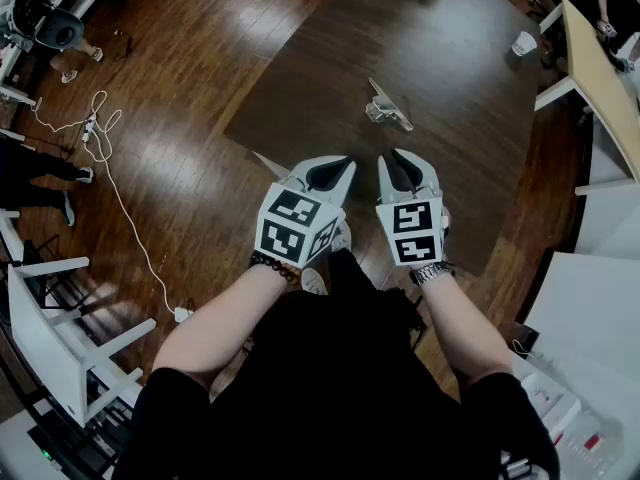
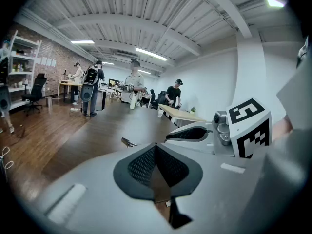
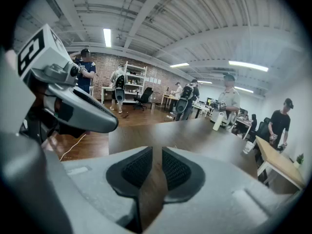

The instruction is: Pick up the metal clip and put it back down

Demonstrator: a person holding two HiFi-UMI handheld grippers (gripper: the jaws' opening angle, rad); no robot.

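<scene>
The metal clip (image 1: 388, 106) lies on the dark table (image 1: 440, 58), a short way beyond both grippers; it also shows small in the left gripper view (image 2: 127, 142). My left gripper (image 1: 348, 166) (image 2: 155, 147) hovers at the table's near edge with its pads touching and nothing in them. Beside it, my right gripper (image 1: 388, 160) (image 3: 157, 152) has its pads a narrow gap apart, holding nothing. Each gripper shows in the other's view: the right one (image 2: 195, 133), the left one (image 3: 73, 106). The clip does not show in the right gripper view.
A white cup (image 1: 524, 43) stands on the floor at the far right beside a light wooden table (image 1: 600, 68). A white cable (image 1: 110, 168) runs over the wood floor at left. White shelving (image 1: 50, 318) stands at my near left. Several people stand far off.
</scene>
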